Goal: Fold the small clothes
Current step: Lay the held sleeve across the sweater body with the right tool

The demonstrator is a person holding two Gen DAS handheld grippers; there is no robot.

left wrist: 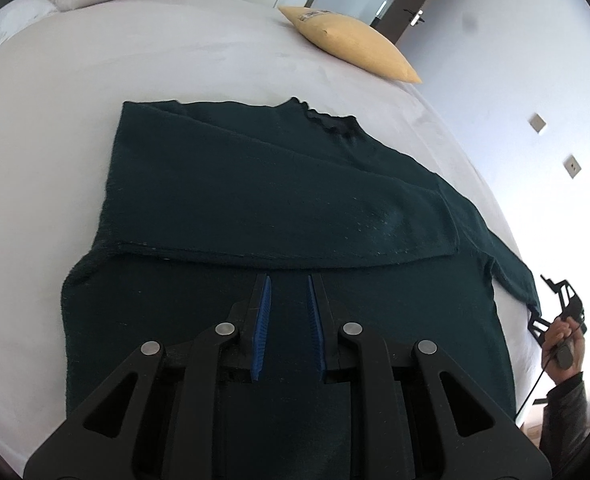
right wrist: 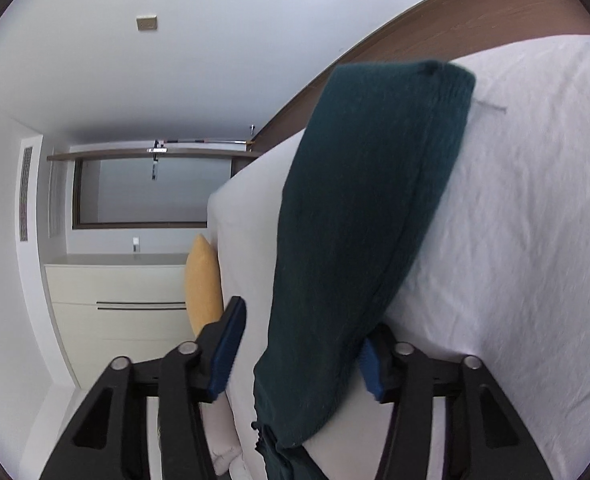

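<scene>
Dark green knitted sweater (left wrist: 255,184) lay flat on white bed sheet (left wrist: 95,80), one sleeve folded across its body | left gripper (left wrist: 289,280) hovered over near hem, jaws narrowly parted, empty | right gripper (right wrist: 299,328) half open astride right sleeve (right wrist: 367,200), pads not pressing, apparently readying next fold.

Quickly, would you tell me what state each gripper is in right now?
Left gripper: slightly open, holding nothing.
Right gripper: open around the sweater sleeve, not clamped.
</scene>
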